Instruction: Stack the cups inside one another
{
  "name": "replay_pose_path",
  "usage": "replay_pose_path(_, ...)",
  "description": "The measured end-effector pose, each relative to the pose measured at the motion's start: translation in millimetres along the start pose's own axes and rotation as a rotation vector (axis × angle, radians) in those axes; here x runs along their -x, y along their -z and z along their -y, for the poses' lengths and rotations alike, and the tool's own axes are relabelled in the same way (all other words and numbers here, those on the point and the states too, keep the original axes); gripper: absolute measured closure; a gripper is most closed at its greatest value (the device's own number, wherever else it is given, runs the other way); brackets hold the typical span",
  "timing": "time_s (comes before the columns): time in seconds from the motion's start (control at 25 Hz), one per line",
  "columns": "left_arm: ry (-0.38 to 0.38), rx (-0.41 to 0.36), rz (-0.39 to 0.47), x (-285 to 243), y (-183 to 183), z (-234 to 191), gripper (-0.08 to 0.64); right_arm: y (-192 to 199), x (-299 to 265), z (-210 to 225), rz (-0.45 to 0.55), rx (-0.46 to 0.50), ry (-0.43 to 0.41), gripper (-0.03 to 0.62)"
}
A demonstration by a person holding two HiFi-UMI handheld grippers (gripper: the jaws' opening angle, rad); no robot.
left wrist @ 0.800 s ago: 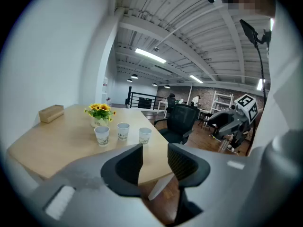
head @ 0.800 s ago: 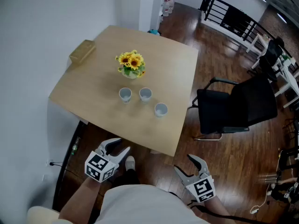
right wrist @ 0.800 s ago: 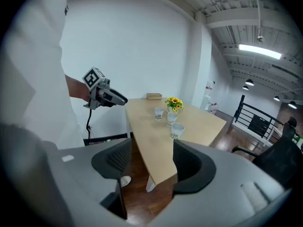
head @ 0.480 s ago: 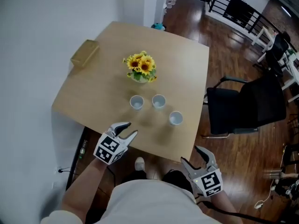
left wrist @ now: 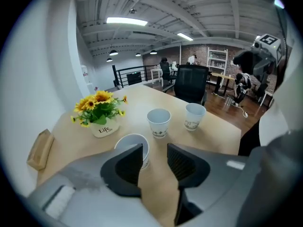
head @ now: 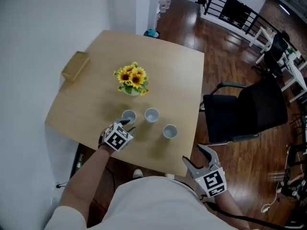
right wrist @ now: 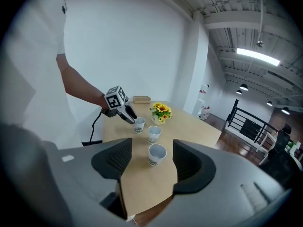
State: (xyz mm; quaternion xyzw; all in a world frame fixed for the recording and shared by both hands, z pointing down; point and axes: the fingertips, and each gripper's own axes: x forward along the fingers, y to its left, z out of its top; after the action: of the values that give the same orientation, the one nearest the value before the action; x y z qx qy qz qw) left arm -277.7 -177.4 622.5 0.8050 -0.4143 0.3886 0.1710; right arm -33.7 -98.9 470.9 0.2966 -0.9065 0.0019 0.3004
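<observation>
Three white paper cups stand upright on the wooden table (head: 91, 99): a left cup (head: 128, 116), a middle cup (head: 151, 114) and a right cup (head: 170, 131). My left gripper (head: 129, 125) is open over the table, its tips just short of the left cup (left wrist: 134, 143), which shows partly behind the left jaw. Nothing lies between its jaws. The middle cup (left wrist: 158, 122) and right cup (left wrist: 194, 116) stand beyond. My right gripper (head: 192, 154) is open and empty off the table's front edge, pointing at the right cup (right wrist: 156, 154). The left gripper (right wrist: 125, 112) also shows in the right gripper view.
A pot of sunflowers (head: 130, 79) stands behind the cups. A small brown box (head: 74, 66) lies at the table's left edge. A black office chair (head: 240, 111) stands to the right of the table, on the wooden floor. A white wall runs along the left.
My left gripper has moved forward from below the table's front edge onto the table, up to the left cup. The right gripper has stayed off the front edge.
</observation>
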Motion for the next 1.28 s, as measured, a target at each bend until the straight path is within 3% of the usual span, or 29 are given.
replay_pose_path(0.2,-0.004,-0.035,-0.143,-31.4,15.6,-8.9,0.405,18.0,13.6,18.7,-0.019,-0.049,0.038,0.311)
replay_pose_path(0.36,-0.021,-0.066,-0.190,-39.7,18.9,-14.8,0.529,28.0,24.3,28.4,-0.036,-0.053,0.063,0.311)
replay_pose_path(0.44,-0.009,-0.079,-0.199,-36.3,19.3,-13.0,0.535,32.9,30.6,30.1,-0.036,-0.073,0.074,0.311)
replay_pose_path(0.68,0.024,-0.142,-0.174,1.2,-7.2,-6.6,0.537,43.9,44.7,32.3,-0.036,-0.099,0.089,0.311)
replay_pose_path(0.92,0.063,-0.219,-0.100,32.7,-65.9,11.4,0.537,54.7,57.4,32.4,-0.053,-0.104,0.086,0.311)
replay_pose_path(1.08,0.093,-0.266,-0.067,30.2,-100.6,26.2,0.537,60.8,61.6,33.8,-0.065,-0.108,0.079,0.311)
replay_pose_path(1.28,0.108,-0.314,-0.087,6.5,-114.8,37.6,0.537,70.8,74.2,46.1,-0.063,-0.134,0.109,0.311)
